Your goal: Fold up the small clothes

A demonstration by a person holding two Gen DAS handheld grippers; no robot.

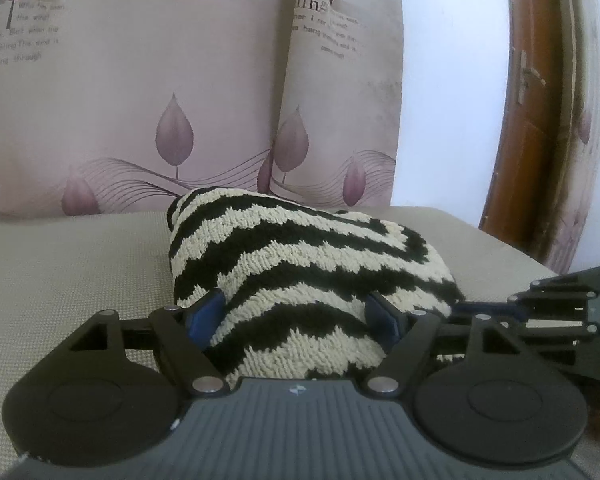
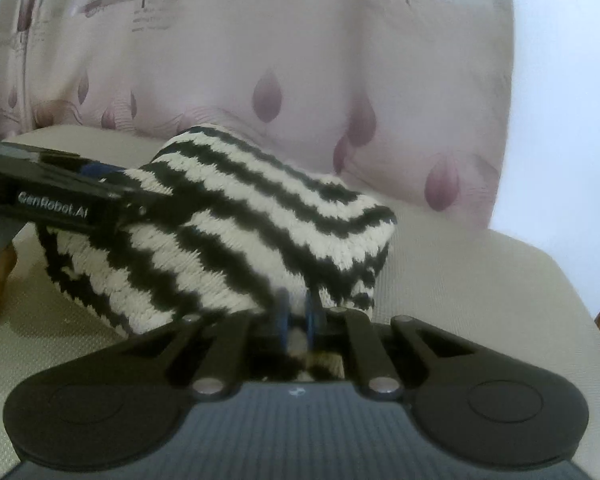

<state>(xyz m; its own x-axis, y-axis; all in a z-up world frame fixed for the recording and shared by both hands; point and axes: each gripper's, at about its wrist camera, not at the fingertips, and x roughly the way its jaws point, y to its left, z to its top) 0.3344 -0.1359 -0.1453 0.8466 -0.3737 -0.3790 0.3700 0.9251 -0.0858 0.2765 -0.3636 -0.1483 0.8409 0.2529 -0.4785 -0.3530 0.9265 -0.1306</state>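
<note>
A black-and-cream zigzag knit garment lies bunched on a beige cushion. My left gripper is open, its blue pads wide apart on either side of the near fold. The right gripper shows at the right edge of the left wrist view. In the right wrist view the garment is lifted, and my right gripper is shut on its near edge, blue pads pinching the knit. The left gripper reaches in from the left against the garment.
A pink leaf-print cloth hangs behind the cushion. A brown wooden door stands at the right beside a white wall. The cushion's rounded edge drops off at the right.
</note>
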